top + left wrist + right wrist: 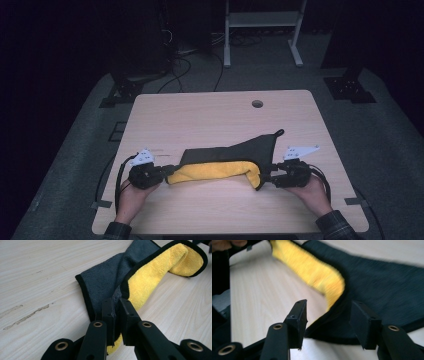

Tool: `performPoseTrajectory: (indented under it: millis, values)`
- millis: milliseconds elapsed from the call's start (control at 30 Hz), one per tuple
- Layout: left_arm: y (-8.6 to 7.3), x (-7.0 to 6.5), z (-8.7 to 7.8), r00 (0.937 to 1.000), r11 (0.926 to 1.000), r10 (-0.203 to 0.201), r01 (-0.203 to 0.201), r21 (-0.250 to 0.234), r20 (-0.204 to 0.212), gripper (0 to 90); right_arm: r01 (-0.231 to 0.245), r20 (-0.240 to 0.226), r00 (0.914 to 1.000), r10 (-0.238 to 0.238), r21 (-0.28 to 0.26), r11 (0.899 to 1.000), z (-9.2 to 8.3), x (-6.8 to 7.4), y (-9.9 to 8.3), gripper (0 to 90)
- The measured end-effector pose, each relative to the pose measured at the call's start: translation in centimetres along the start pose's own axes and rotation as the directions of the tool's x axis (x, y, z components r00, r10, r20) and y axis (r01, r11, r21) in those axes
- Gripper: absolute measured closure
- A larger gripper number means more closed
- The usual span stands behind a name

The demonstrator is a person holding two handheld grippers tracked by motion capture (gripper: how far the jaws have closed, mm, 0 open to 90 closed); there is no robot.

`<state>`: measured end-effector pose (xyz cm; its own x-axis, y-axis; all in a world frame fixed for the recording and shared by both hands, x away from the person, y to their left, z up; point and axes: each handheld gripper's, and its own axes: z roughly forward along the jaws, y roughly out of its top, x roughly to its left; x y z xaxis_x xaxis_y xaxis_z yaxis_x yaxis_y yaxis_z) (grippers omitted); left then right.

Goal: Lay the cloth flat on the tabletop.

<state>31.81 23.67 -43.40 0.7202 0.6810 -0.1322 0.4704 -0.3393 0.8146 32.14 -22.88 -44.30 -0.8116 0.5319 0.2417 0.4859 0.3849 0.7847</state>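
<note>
Mid-fold: my left gripper (116,315) pinches the cloth (225,162) near the worktop's (210,115) front edge; my right gripper (328,315) stands half-wide, cloth corner unpinched. Next, smooth it.

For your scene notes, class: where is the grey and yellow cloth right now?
In the high view the cloth lies on the table's near half, stretched between the left gripper, which clamps its corner, and the open right gripper.

Dark room, grey carpet floor (395,150), white metal frame (262,20), floor cables (187,65)
</note>
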Motion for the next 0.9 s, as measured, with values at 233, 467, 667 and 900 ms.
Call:
performPoseTrajectory:
  millis: [233, 467, 667, 900]
  values:
    - [-0.1, 0.1, -0.1, 1.0000, 1.0000, -0.003, 0.003, -0.001, 0.000, 82.6, -0.014, 0.005, 0.9999, 0.014, 0.092, 0.996, 1.9, 0.3, -0.8, 51.7]
    - [-0.1, 0.1, -0.1, 1.0000, 1.0000, -0.003, 0.003, -0.001, 0.000, 82.7, 0.004, 0.018, 0.9998, -0.006, 0.089, 0.996, 1.6, 0.4, -0.9, 83.2]
    - [-0.1, 0.2, -0.3, 1.0000, 1.0000, -0.001, 0.001, -0.004, 0.001, 82.7, 0.014, 0.039, 0.9991, -0.017, 0.086, 0.996, 1.1, 0.2, -0.8, 84.8]
    - [0.4, 0.2, -0.9, 1.0000, 0.9993, -0.007, 0.007, -0.037, 0.000, 82.8, 0.024, 0.073, 0.9970, -0.026, 0.031, 0.999, -0.7, -0.4, 0.0, 85.4]
